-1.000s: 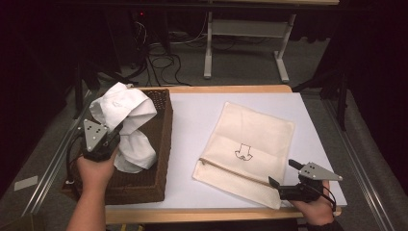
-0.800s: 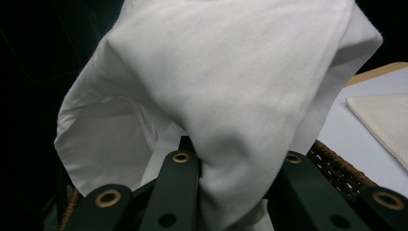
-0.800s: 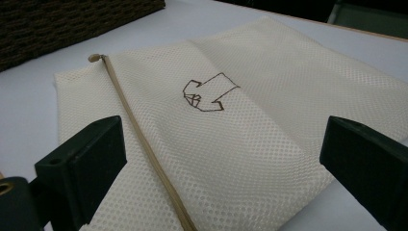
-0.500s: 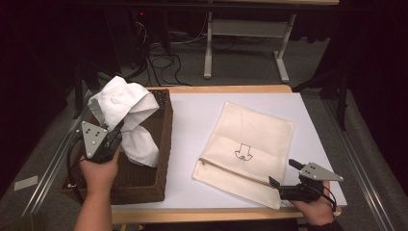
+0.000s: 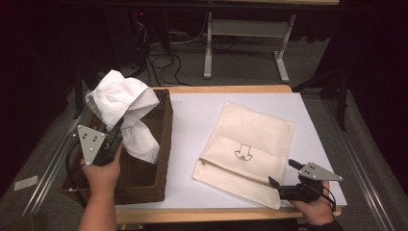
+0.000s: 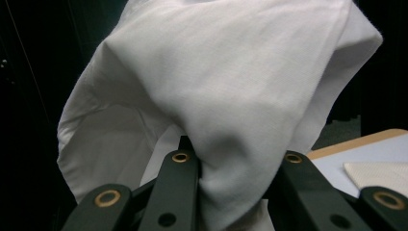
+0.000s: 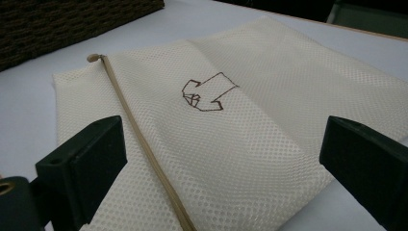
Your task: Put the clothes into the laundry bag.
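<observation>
1. The left gripper (image 5: 117,134) is clamped on a white cloth (image 5: 124,108), and holds it above the far end of the brown woven basket (image 5: 163,144).
2. In the left gripper view the cloth (image 6: 231,96) is bunched tight between the two black jaws and billows up over them.
3. Part of the cloth hangs down from the grip into the basket, along its inner right wall.
4. The basket stands on the left part of the white table (image 5: 202,115), its right wall near the cream mesh bag (image 5: 245,149).
5. The mesh bag lies flat to the right of the basket, with a small drawn shirt mark (image 7: 207,91) and a zip (image 7: 144,144) along its near edge.
6. The right gripper (image 5: 283,177) rests at the bag's near right corner, on the far side from the basket; its jaws stand wide apart with nothing between the pads, the bag lying under them.
</observation>
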